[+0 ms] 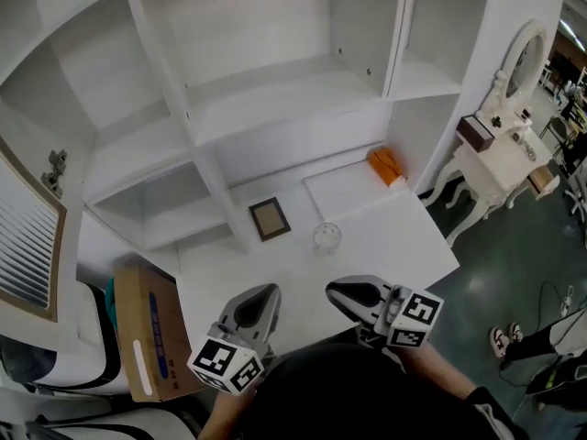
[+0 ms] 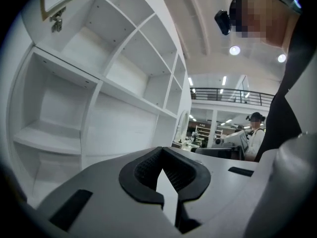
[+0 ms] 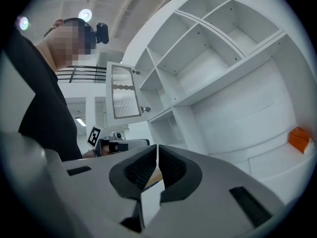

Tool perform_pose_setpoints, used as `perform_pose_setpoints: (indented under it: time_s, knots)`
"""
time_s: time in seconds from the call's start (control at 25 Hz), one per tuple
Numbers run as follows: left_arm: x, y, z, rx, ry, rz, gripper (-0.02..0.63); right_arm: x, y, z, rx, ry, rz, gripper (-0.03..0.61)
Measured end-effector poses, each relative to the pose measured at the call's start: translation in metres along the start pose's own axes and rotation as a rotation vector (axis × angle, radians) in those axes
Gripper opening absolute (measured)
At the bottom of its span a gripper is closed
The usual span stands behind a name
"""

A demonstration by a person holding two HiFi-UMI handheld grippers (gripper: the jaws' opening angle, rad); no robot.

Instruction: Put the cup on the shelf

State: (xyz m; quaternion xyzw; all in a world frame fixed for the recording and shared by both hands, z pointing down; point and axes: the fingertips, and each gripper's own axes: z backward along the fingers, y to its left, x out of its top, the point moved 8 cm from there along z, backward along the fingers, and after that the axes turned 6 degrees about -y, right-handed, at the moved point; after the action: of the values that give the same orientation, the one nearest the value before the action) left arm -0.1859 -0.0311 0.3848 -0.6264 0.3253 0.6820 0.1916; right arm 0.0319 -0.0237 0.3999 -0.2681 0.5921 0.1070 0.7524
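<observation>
closest to the head camera, low in its view, the person's dark-clad torso [image 1: 358, 397] fills the bottom edge, with both tools held just ahead of it. the left gripper [image 1: 260, 299] sits nearer than the cup [image 1: 326, 236] and to the cup's left; the right gripper [image 1: 347, 294] sits nearer than the cup and slightly to its right. neither touches the cup, which stands apart from both tips.

in the left gripper view the two dark ribbed pads meet at their tips with nothing between them, so that claw is closed and empty. in the right gripper view the pads stand together with only a thin slit between them, also closed on nothing.

the cup is clear and upright on the white desk top [image 1: 404, 236], not on any shelf. just left of the cup and a little farther back lies a small dark picture frame [image 1: 270, 219], flat on the same surface. farther back and right of the cup, against the rear wall, lies an orange object [image 1: 386, 166]. above and behind the cup rises the white shelf unit [image 1: 275, 90], its open compartments showing nothing inside.

well left of the cup and lower, a cardboard box [image 1: 147, 324] stands beside the desk. far right of the cup, on the dark floor, stands a white dressing table [image 1: 495, 159] with an oval mirror.
</observation>
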Motion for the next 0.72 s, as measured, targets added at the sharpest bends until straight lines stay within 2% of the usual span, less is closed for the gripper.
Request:
perform_pose_setpoints:
  time_s: [0.12,0.36,0.72]
  knots:
    - [0.007,-0.003,-0.025,0.037,0.000,-0.022,0.011,0.006,-0.030,0.001,0.033,0.014,-0.028,0.018]
    - [0.012,-0.007,-0.059,0.138,0.007,-0.016,0.011,0.007,-0.079,-0.004,0.117,0.056,-0.091,0.018]
    - [-0.012,-0.022,-0.090,0.284,0.055,0.009,0.011,0.004,-0.131,0.014,0.206,0.120,-0.151,0.018]
